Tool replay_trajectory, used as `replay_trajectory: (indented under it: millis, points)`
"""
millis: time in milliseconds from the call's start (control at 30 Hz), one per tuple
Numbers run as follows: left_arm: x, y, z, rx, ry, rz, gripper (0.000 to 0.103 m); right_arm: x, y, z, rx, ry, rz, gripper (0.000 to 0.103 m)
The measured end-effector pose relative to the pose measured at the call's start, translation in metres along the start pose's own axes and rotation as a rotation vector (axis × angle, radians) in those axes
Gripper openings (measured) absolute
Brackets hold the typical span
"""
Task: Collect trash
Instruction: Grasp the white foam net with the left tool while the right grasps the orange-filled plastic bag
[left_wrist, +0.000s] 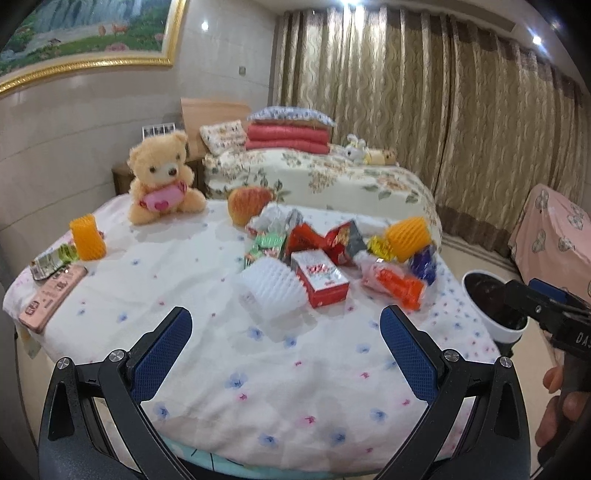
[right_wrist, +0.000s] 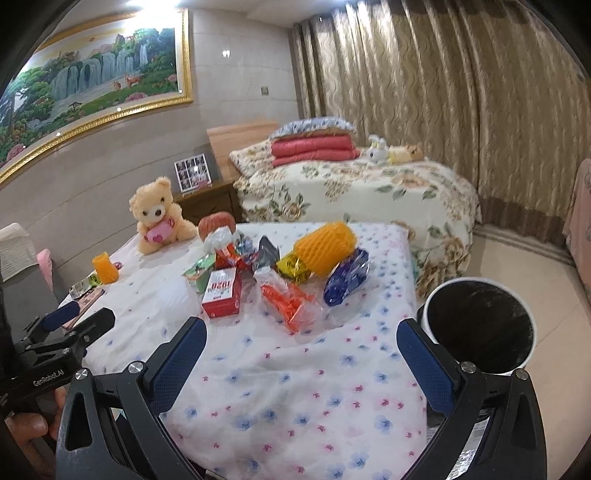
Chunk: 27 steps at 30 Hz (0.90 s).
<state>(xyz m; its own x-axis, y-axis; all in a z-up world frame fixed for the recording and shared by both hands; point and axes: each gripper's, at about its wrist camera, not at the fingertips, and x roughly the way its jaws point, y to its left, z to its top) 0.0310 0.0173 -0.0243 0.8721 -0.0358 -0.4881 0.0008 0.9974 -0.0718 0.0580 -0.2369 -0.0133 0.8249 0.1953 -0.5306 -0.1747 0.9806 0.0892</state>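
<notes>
A heap of trash lies mid-table on the flowered cloth: a red box, a white foam net, an orange wrapper, an orange foam net, a blue-purple bag and red snack bags. My left gripper hovers open over the table's near part, short of the heap. My right gripper is open too, nothing between its fingers. A white bin with a black liner stands at the table's right edge.
A teddy bear sits at the back left. Another orange foam net, a green packet and a pink phone lie at the left edge. A bed and curtains stand behind.
</notes>
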Motion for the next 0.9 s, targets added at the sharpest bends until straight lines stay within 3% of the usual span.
replay_trajectory:
  millis: [167, 367, 633, 733, 800, 833, 867, 900]
  points:
    - [0.034, 0.006, -0.005, 0.05, 0.077, 0.025, 0.103, 0.028, -0.003, 0.002, 0.008, 0.06, 0.043, 0.103]
    - [0.077, 0.026, -0.005, 0.03, 0.152, 0.043, 0.103, 0.075, -0.001, 0.004, 0.0, 0.155, 0.077, 0.102]
    - [0.116, 0.037, 0.004, 0.013, 0.208, 0.009, 0.096, 0.131, 0.005, 0.006, -0.033, 0.258, 0.08, 0.092]
    - [0.124, 0.038, 0.005, -0.003, 0.212, -0.019, 0.095, 0.147, 0.003, 0.009, -0.016, 0.286, 0.086, 0.085]
    - [0.128, 0.036, 0.003, -0.002, 0.22, -0.041, 0.09, 0.153, 0.003, 0.01, -0.019, 0.299, 0.087, 0.075]
    - [0.13, 0.034, 0.003, 0.002, 0.227, -0.052, 0.082, 0.156, 0.004, 0.01, -0.023, 0.305, 0.085, 0.07]
    - [0.132, 0.032, 0.002, 0.002, 0.234, -0.065, 0.073, 0.16, 0.004, 0.01, -0.024, 0.315, 0.091, 0.058]
    - [0.135, 0.031, 0.001, -0.003, 0.243, -0.086, 0.067, 0.162, 0.005, 0.009, -0.021, 0.321, 0.097, 0.055]
